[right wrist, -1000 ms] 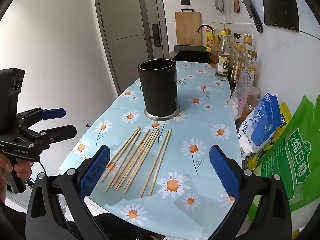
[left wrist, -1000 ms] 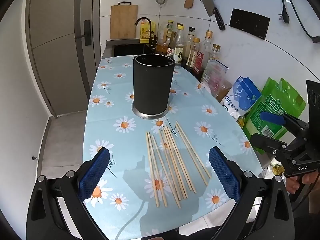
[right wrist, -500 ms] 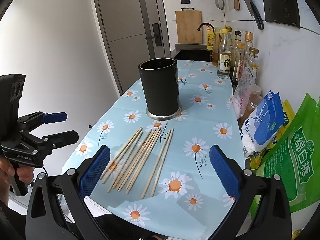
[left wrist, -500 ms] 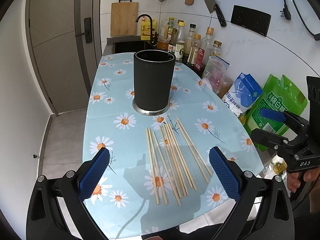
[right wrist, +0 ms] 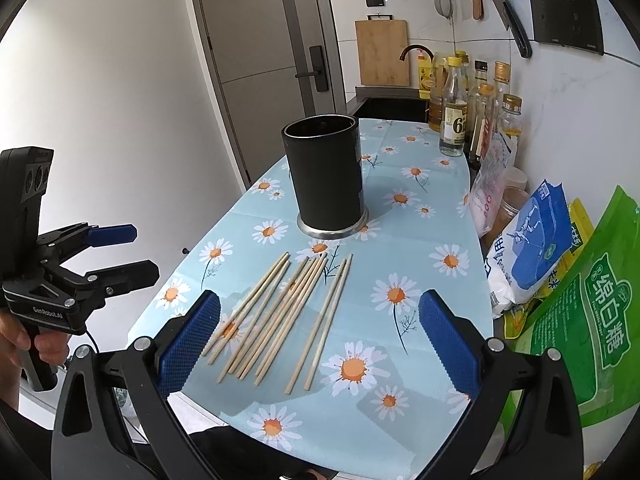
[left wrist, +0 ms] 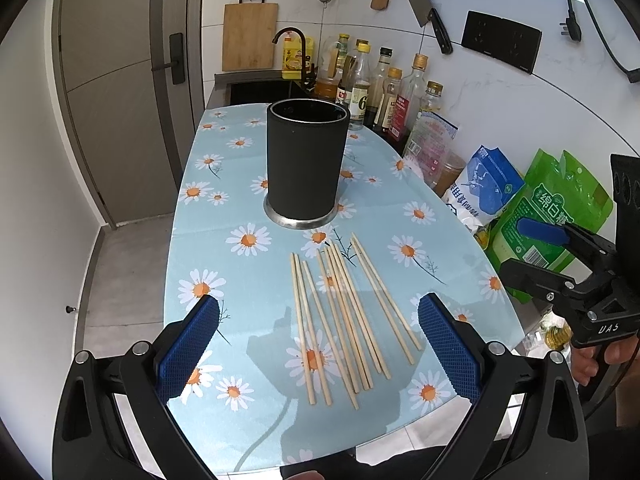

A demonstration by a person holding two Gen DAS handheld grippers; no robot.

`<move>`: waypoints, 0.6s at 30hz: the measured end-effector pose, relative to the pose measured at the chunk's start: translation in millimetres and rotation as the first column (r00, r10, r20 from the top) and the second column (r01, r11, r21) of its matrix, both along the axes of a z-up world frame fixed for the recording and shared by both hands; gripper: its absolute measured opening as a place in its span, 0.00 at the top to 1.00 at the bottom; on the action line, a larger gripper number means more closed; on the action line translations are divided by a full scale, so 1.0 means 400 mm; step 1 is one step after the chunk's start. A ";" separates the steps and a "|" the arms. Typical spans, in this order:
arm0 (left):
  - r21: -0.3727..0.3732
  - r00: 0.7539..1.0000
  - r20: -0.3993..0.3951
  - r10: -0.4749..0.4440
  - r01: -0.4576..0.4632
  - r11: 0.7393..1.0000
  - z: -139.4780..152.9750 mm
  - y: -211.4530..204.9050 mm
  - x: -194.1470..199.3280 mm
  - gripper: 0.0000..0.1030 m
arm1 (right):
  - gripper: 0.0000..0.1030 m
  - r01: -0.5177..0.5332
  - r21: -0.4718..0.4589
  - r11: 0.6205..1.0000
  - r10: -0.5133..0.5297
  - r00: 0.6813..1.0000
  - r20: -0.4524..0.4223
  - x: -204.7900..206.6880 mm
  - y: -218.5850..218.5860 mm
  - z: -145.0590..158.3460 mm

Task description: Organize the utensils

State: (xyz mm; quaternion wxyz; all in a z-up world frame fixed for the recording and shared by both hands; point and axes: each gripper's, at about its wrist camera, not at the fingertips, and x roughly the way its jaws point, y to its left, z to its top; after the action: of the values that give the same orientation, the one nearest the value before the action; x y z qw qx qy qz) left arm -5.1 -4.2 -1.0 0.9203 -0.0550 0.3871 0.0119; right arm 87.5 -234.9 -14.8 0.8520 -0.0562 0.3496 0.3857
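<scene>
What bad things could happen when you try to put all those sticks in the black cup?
Three things might go wrong. The chopsticks lie thin, flat and bunched, so the open left gripper or open right gripper may pinch several together or none. Their near ends sit close to the table edge, so a nudge could roll some off. The black holder is tall and stands loose on the table, so a bumped rim might tip it.

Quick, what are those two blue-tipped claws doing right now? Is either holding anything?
Left gripper: open, holding nothing, above the chopsticks.
Right gripper: open, holding nothing, also above the chopsticks.
</scene>
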 end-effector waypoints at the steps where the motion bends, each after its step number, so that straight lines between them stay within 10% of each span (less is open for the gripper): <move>1: 0.001 1.000 0.001 0.000 0.000 1.000 0.000 0.001 -0.001 0.06 | 0.04 0.000 -0.002 1.000 0.000 1.000 0.002 -0.001 0.002 0.000; 18: 0.017 1.000 -0.001 -0.001 0.001 1.000 0.007 -0.002 -0.007 0.06 | 0.04 -0.014 -0.006 1.000 0.014 1.000 0.001 -0.017 0.017 0.000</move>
State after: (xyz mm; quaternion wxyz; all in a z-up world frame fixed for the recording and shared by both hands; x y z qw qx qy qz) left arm -8.0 -4.9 1.9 0.9206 -0.0471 0.3873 0.0149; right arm 80.8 -228.0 -14.9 0.8492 -0.0610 0.3501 0.3906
